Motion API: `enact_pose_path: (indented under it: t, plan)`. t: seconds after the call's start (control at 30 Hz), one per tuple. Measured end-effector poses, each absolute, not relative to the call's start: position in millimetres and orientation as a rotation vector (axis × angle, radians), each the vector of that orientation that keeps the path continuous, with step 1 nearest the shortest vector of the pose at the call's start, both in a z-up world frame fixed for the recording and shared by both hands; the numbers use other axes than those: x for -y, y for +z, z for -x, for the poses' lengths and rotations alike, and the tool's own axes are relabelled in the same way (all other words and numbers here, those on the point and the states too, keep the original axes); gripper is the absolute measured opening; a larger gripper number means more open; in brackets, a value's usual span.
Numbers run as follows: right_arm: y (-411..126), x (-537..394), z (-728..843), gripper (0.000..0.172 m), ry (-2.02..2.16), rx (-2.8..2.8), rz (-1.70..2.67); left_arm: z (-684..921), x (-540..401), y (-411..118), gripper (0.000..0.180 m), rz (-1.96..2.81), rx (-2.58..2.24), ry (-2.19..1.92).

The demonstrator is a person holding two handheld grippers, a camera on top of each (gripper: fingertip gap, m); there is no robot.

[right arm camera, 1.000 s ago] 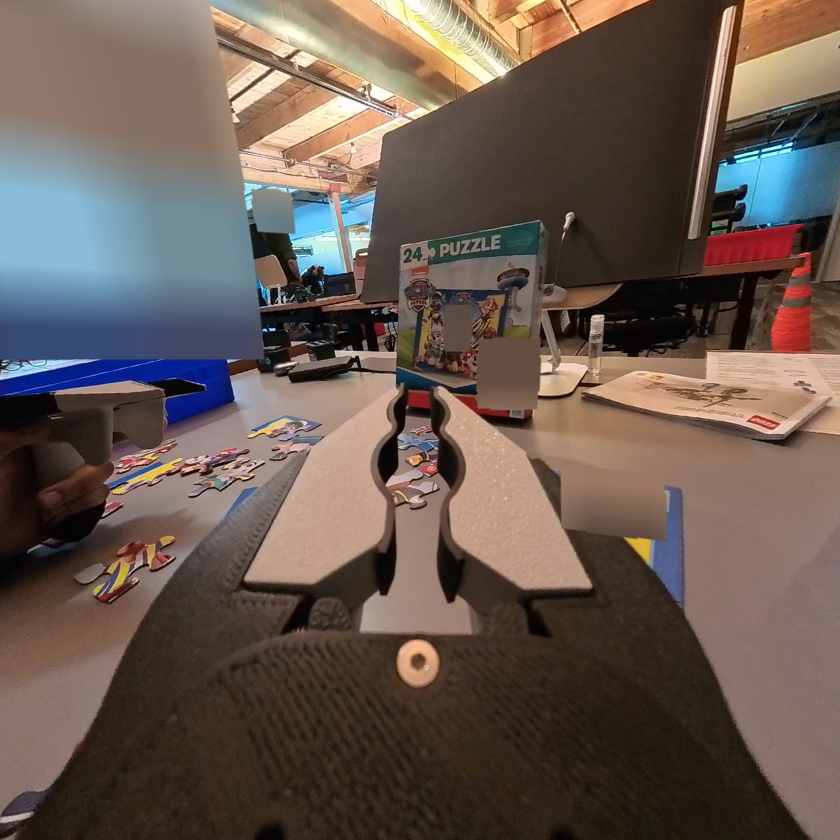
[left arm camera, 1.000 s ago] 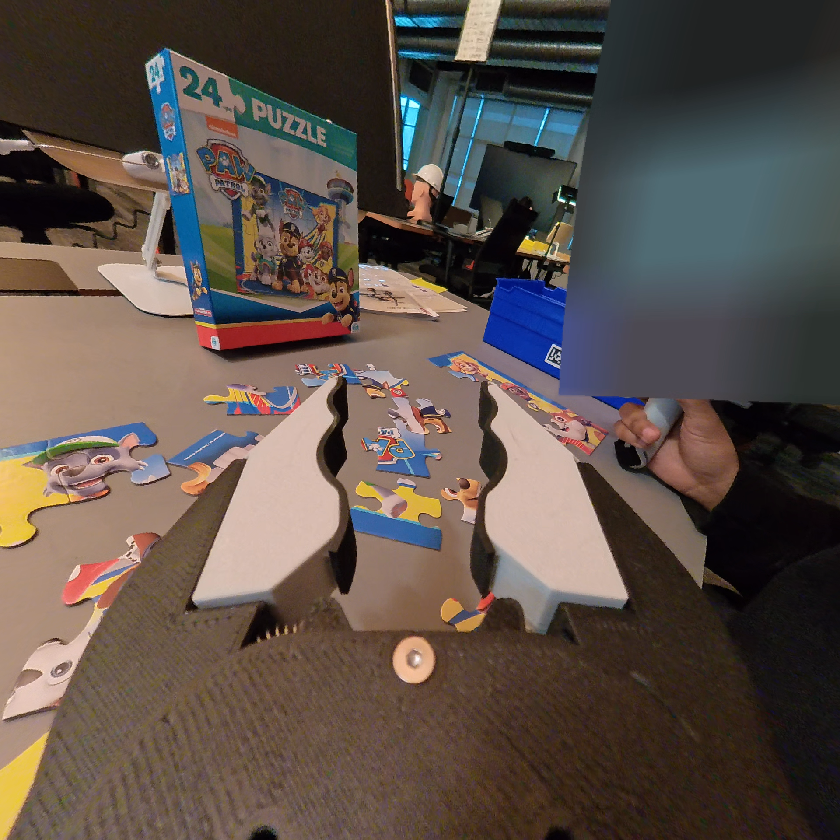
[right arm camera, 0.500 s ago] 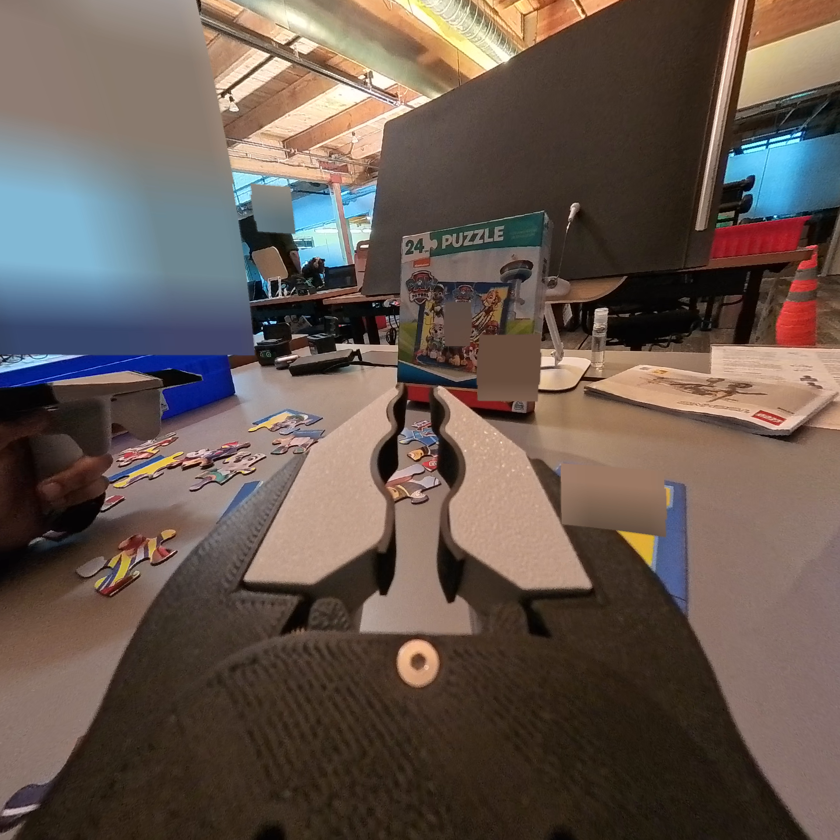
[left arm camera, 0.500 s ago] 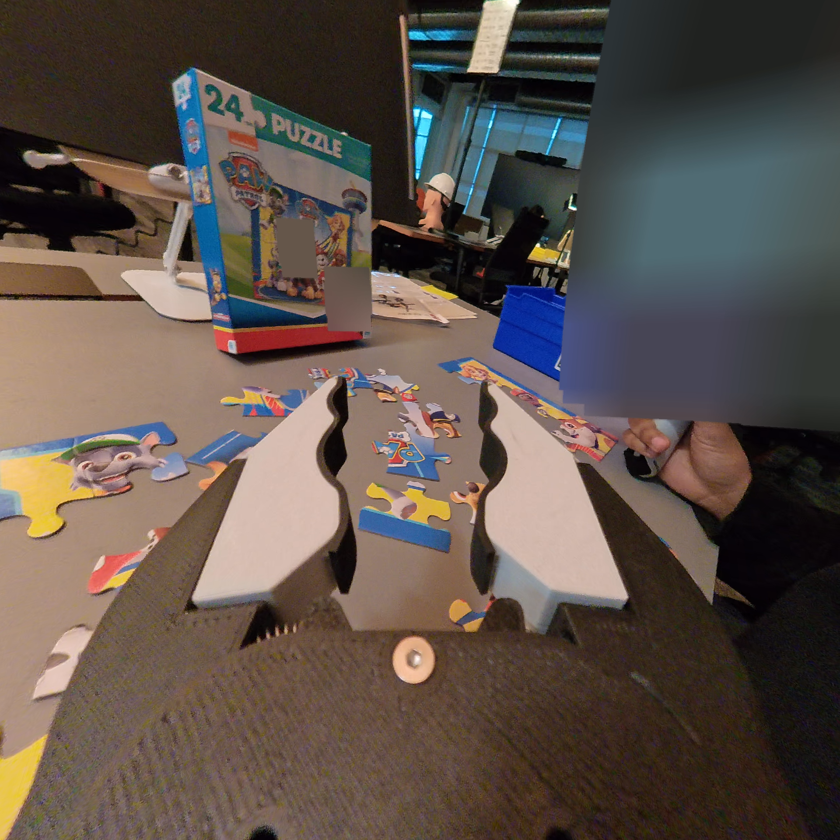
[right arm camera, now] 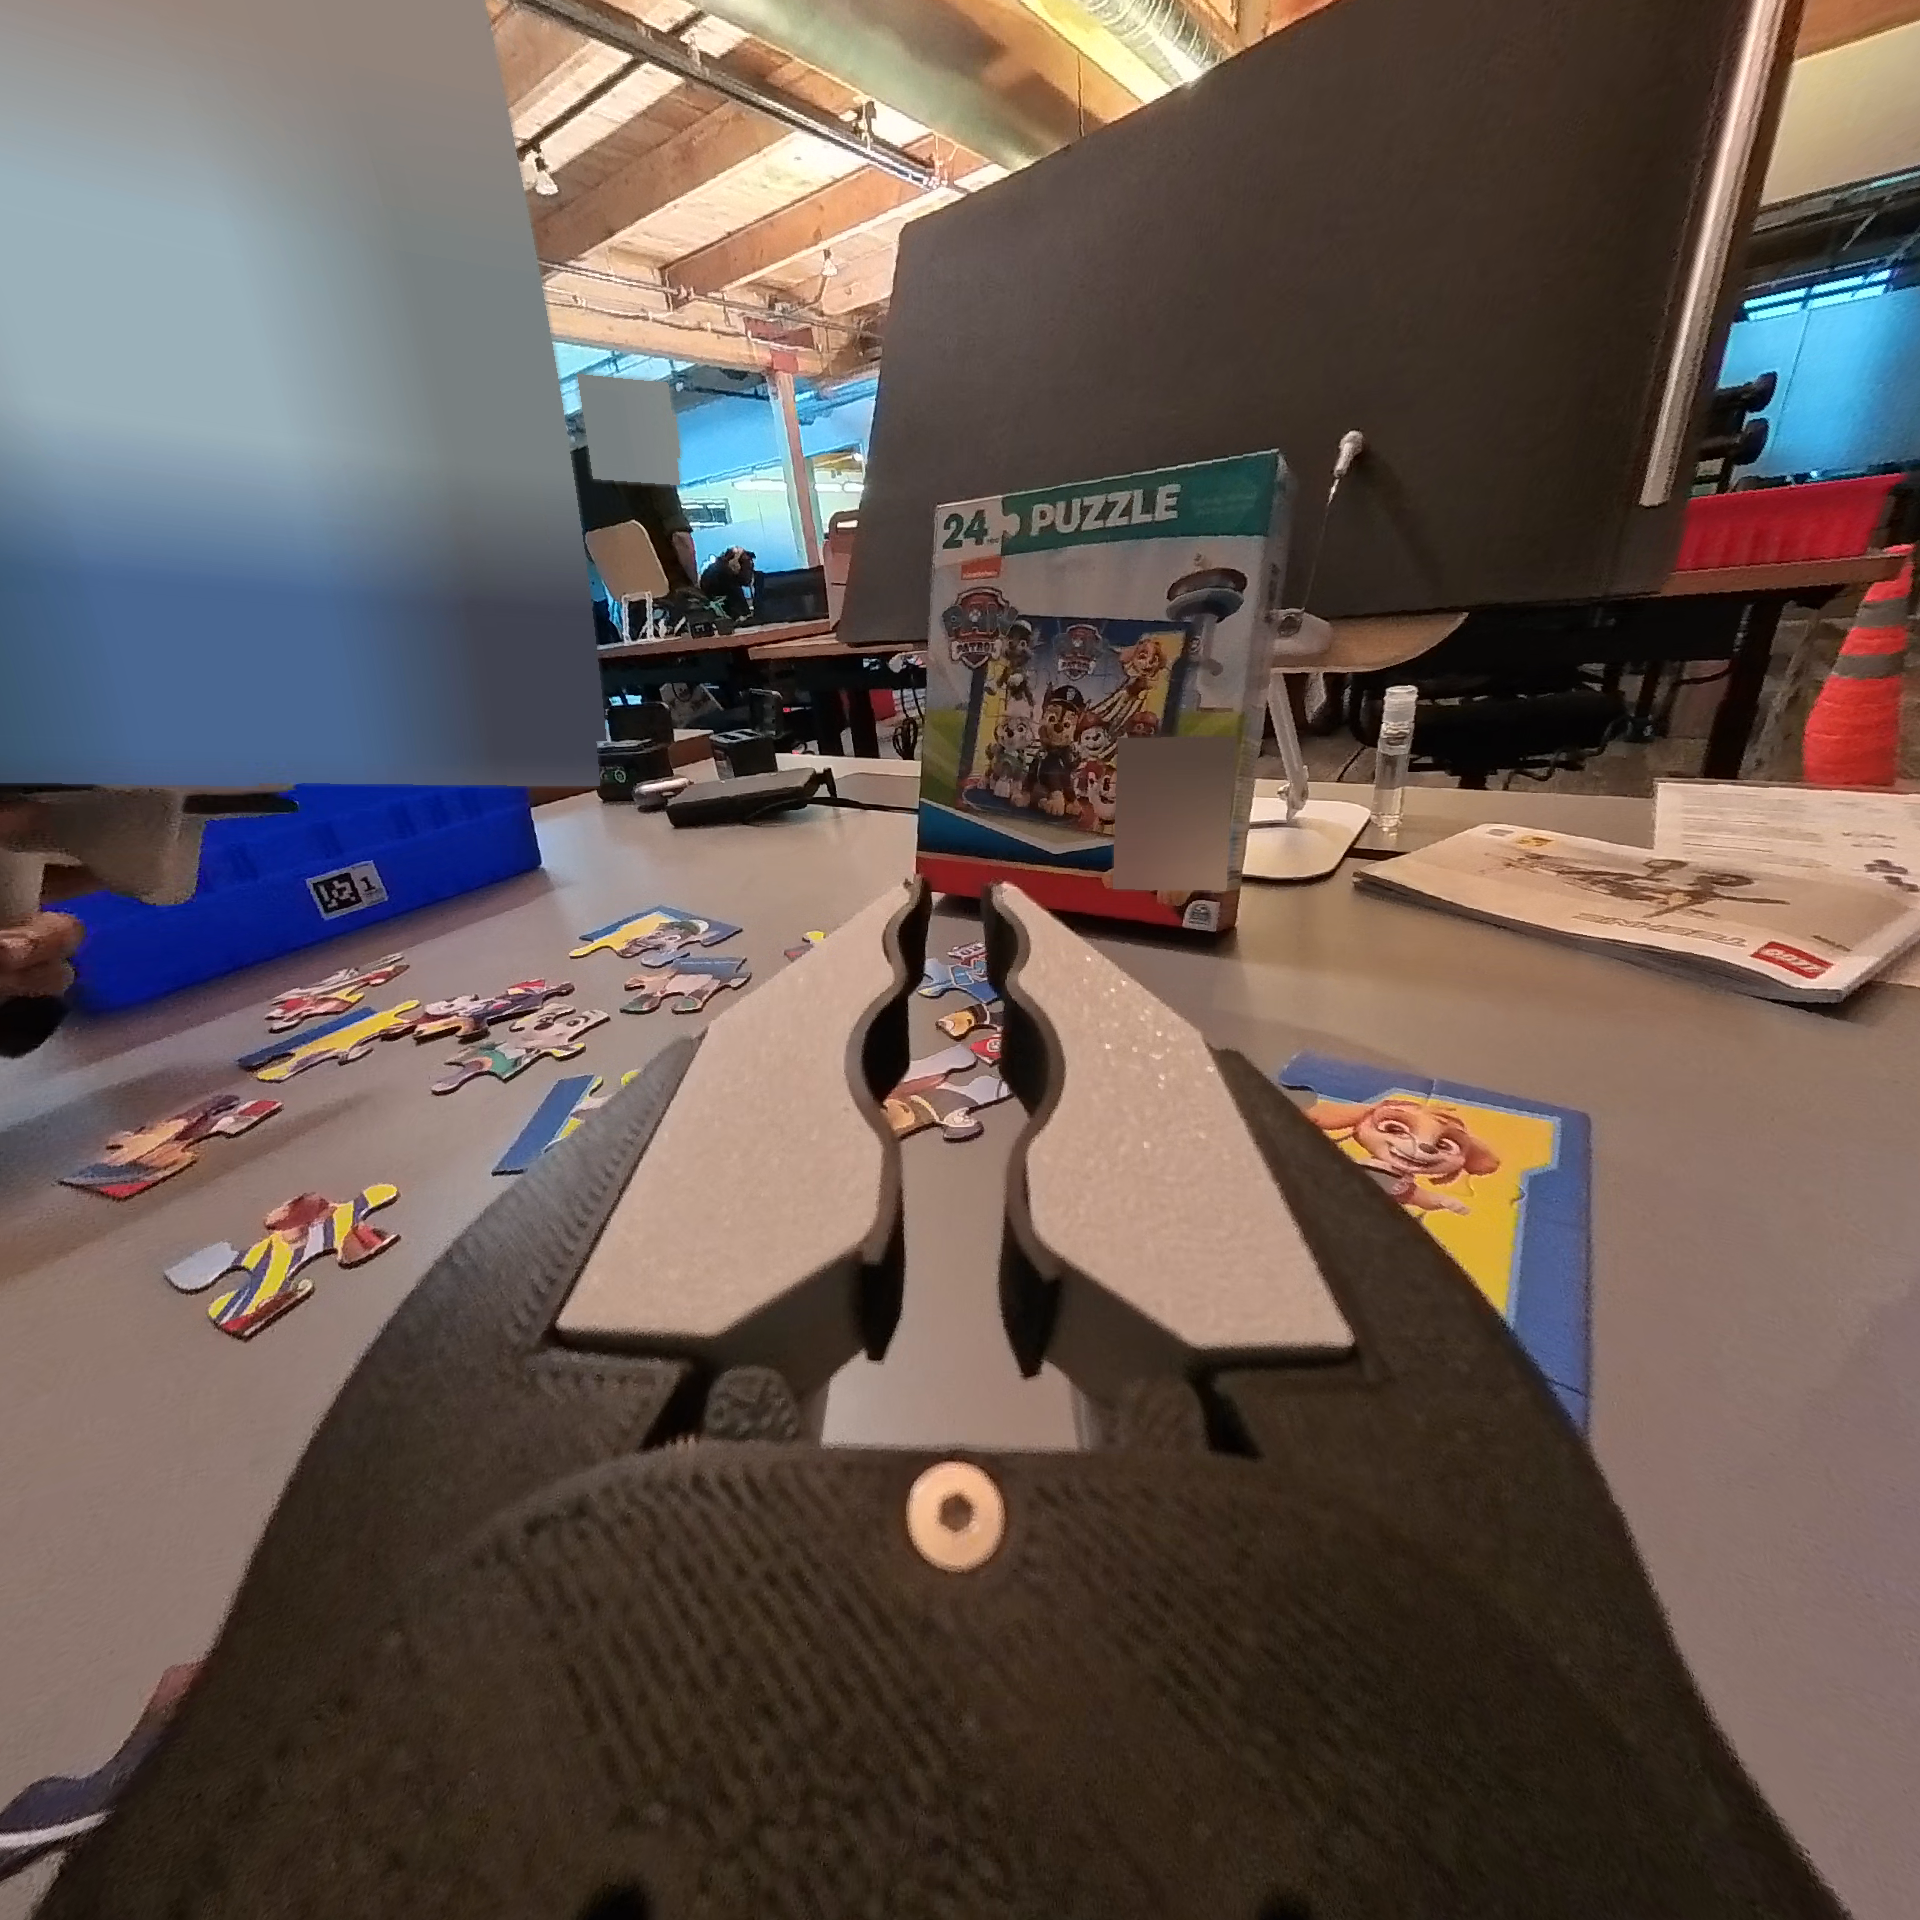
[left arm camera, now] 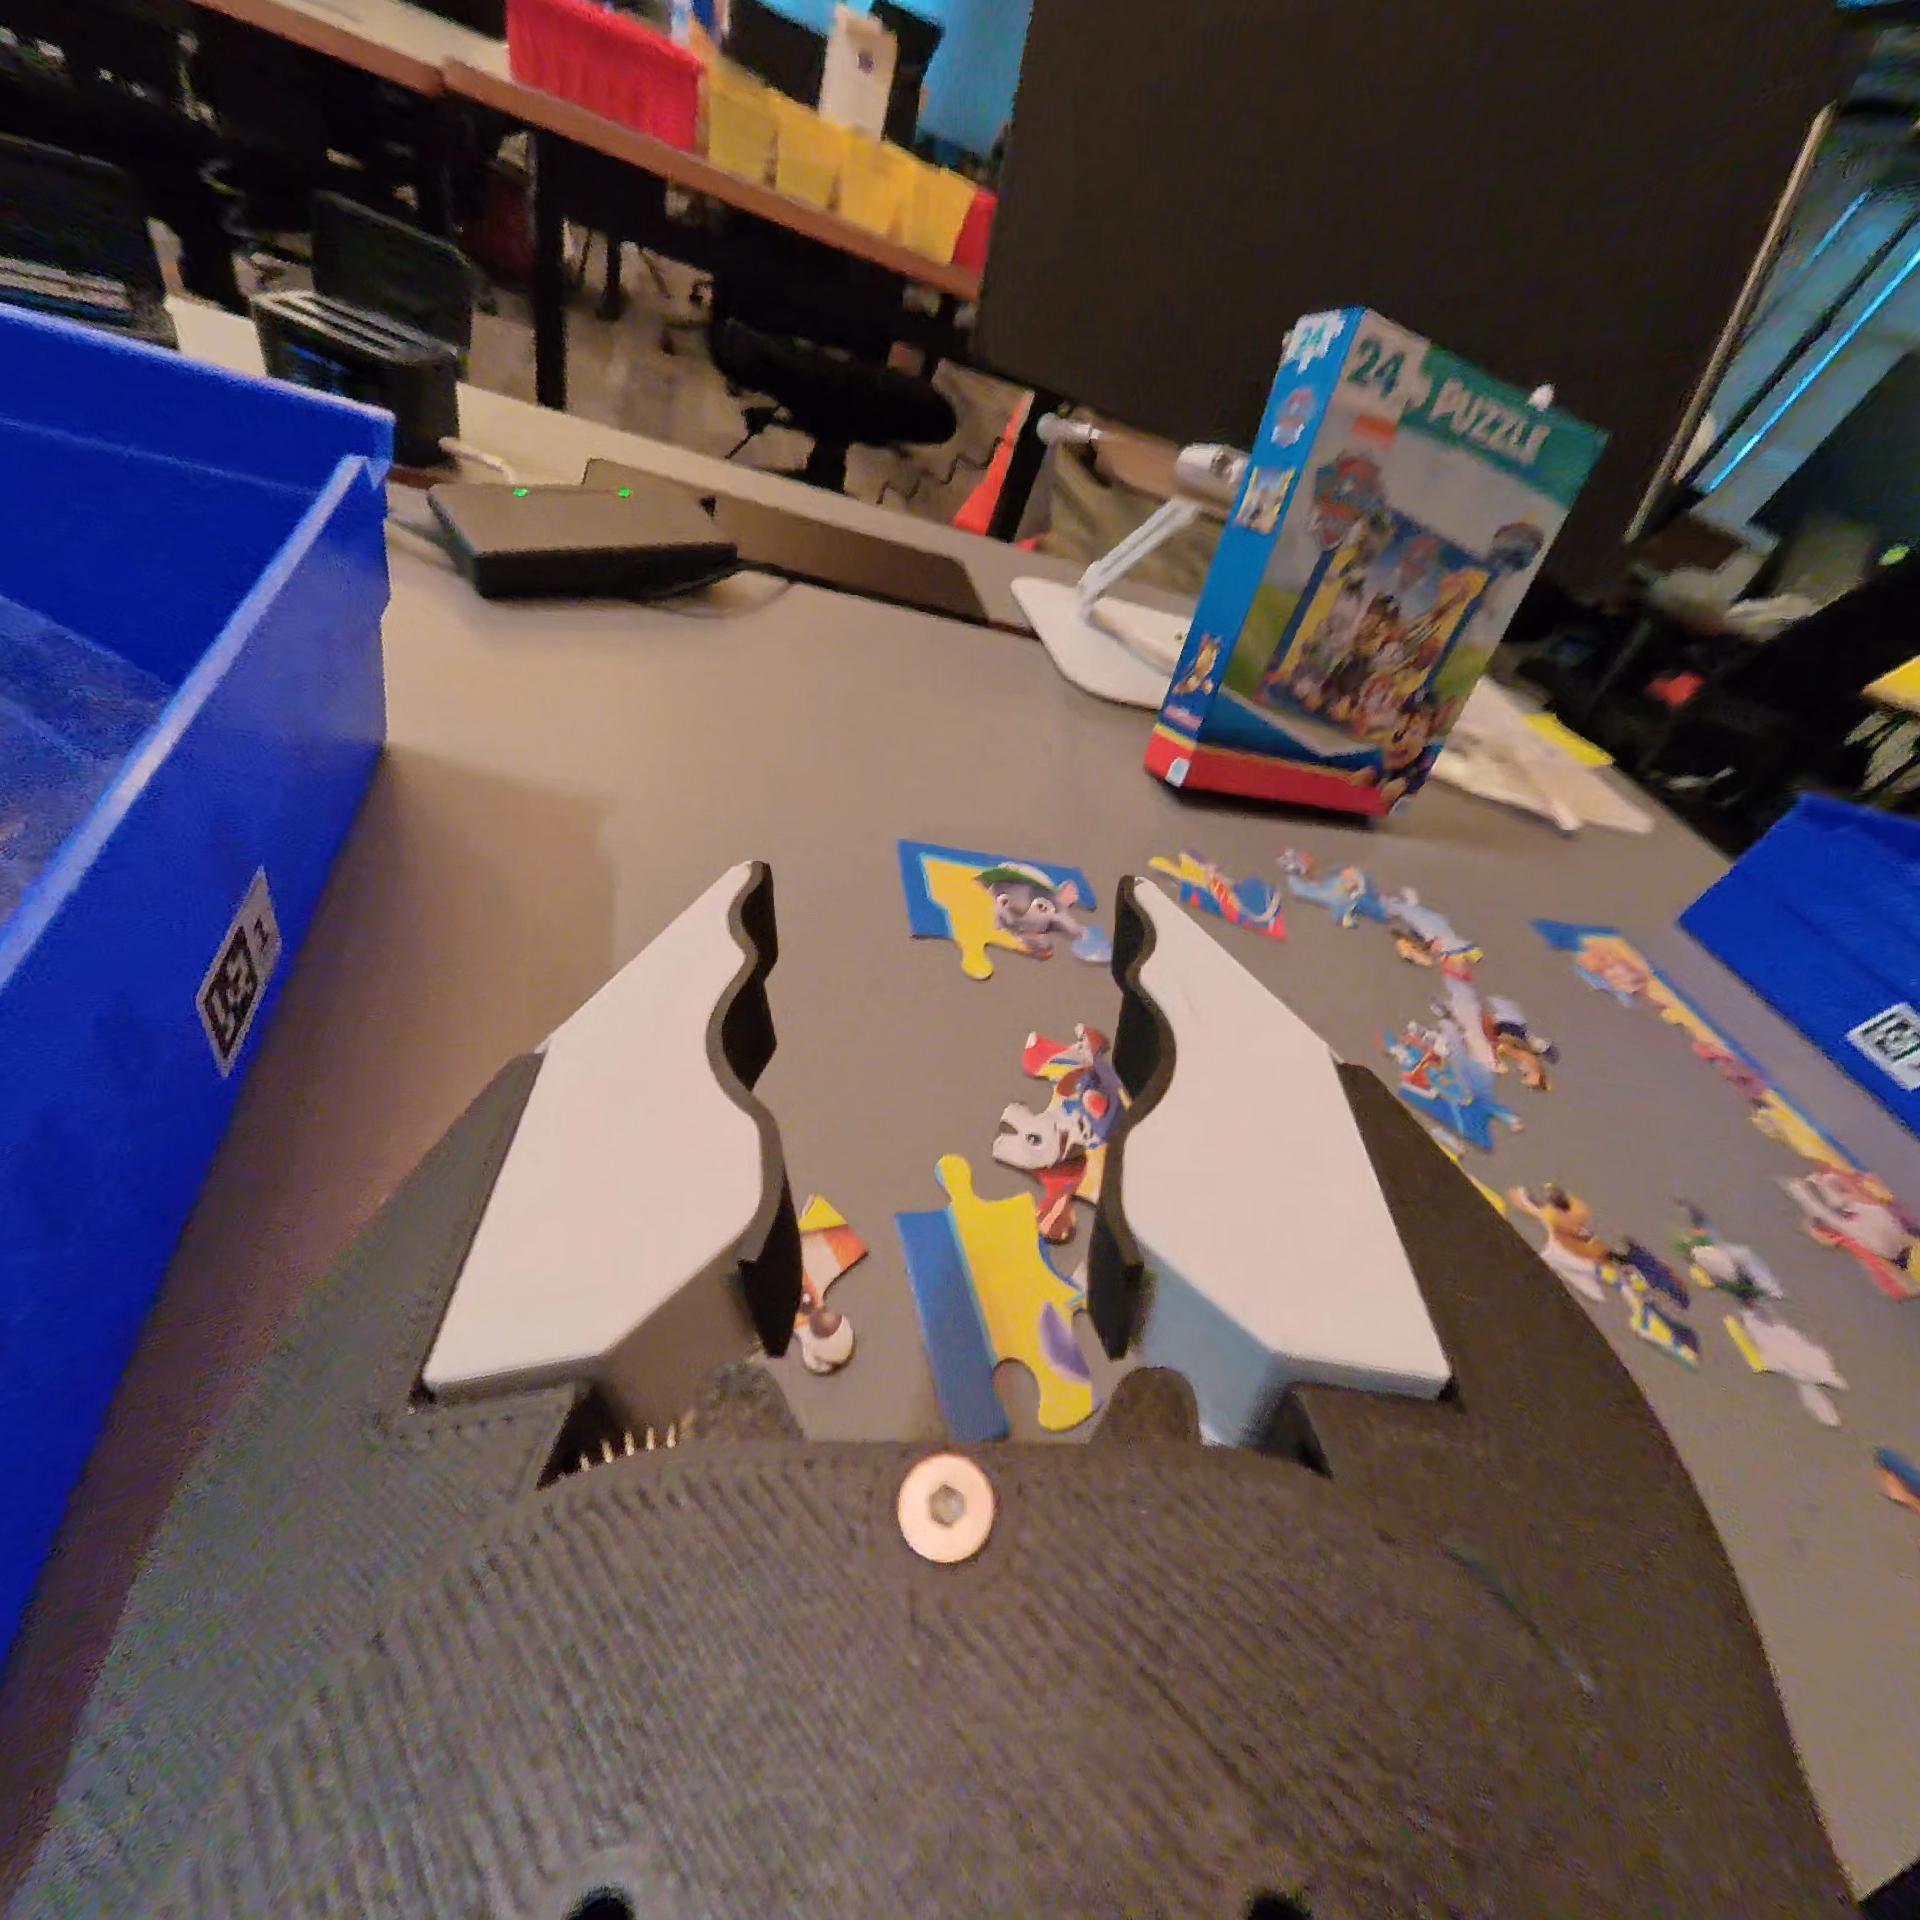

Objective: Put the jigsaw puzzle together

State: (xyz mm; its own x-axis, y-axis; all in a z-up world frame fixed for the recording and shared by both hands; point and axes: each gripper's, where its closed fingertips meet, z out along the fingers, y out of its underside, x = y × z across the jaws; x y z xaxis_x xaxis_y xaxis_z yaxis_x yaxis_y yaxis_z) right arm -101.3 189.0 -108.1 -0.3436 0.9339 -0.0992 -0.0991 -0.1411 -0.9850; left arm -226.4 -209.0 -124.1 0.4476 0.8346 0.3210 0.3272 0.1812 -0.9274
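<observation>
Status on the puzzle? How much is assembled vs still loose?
Done: a few pieces joined into a yellow, blue-bordered corner section on the grey table. In hand: nothing; left hand-held gripper is open over loose pieces, right hand-held gripper is nearly closed, empty. Left: most pieces scattered.
</observation>
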Motion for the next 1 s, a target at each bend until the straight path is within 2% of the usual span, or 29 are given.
enact_pose_path:
  t: [0.23,0.47,1.0]
  plan:
    - [-109,-188,102,0.008,1.606,1.312,1.019,227,220,-135,0.067,1.446,1.185,0.552]
    - [-107,-189,99,0.007,1.615,1.294,1.017,231,250,-124,0.069,1.371,1.256,0.597]
    - [-106,-191,98,0.008,1.633,1.277,1.029,236,232,-143,0.069,1.463,1.270,0.556]
